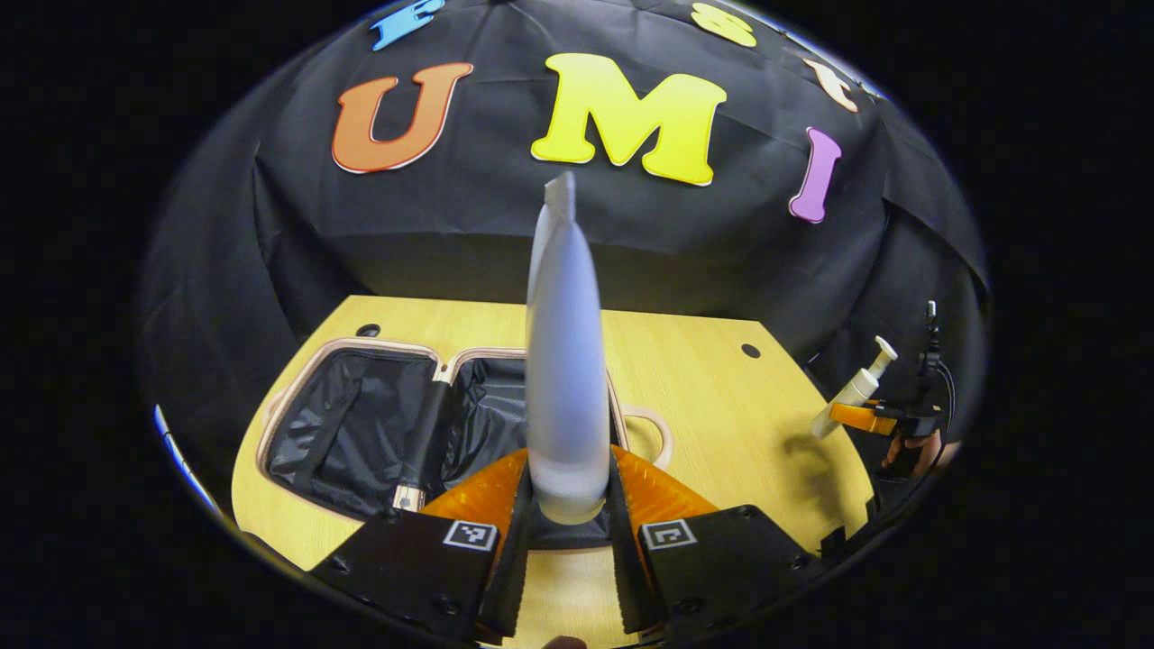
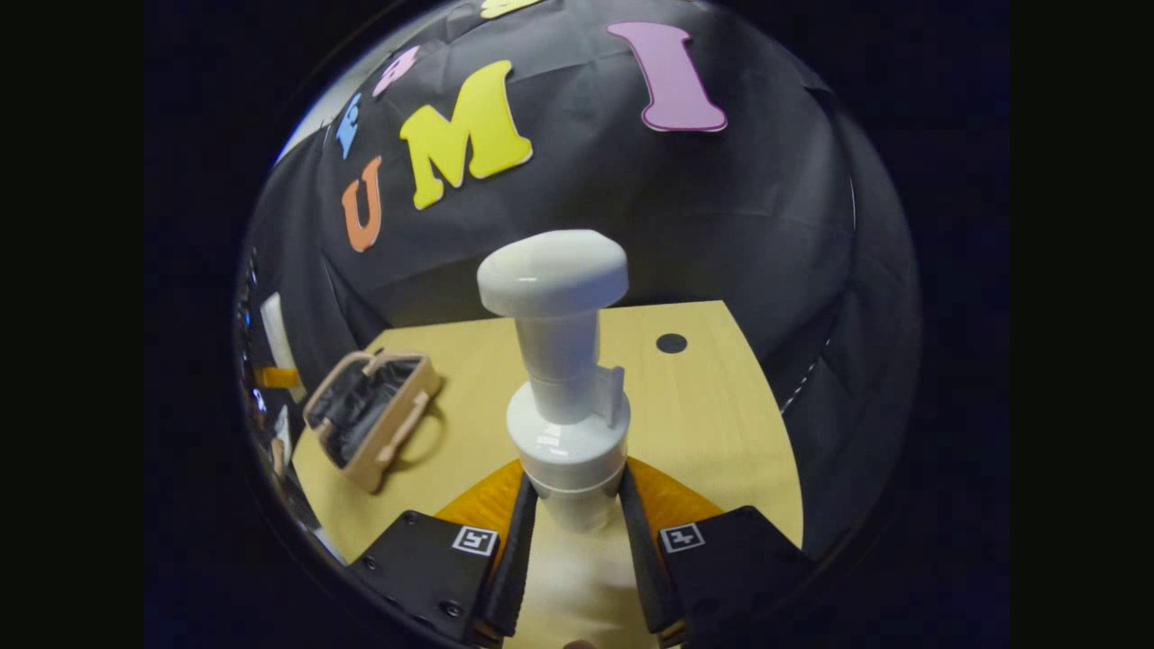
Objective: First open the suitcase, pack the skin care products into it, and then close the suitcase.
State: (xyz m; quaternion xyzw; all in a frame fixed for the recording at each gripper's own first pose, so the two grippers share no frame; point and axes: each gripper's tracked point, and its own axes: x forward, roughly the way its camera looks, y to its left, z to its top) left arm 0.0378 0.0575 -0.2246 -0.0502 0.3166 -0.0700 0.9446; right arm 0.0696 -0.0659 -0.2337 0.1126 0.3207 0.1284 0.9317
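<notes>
Between the fingers of the left tool [image 1: 568,532], a pale frosted tube [image 1: 566,361] stands upright, clamped at its base above the open suitcase [image 1: 361,424] lying on the yellow table [image 1: 721,397]. Farther right, the right tool [image 2: 577,532] grips a white pump bottle [image 2: 563,388] by its body, well apart from the suitcase, held over bare tabletop.

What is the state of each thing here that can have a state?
Suitcase: open flat on the table, black lining showing.
Tube: upright, clamped in the left gripper.
Pump bottle: upright, clamped in the right gripper, above the table.
</notes>
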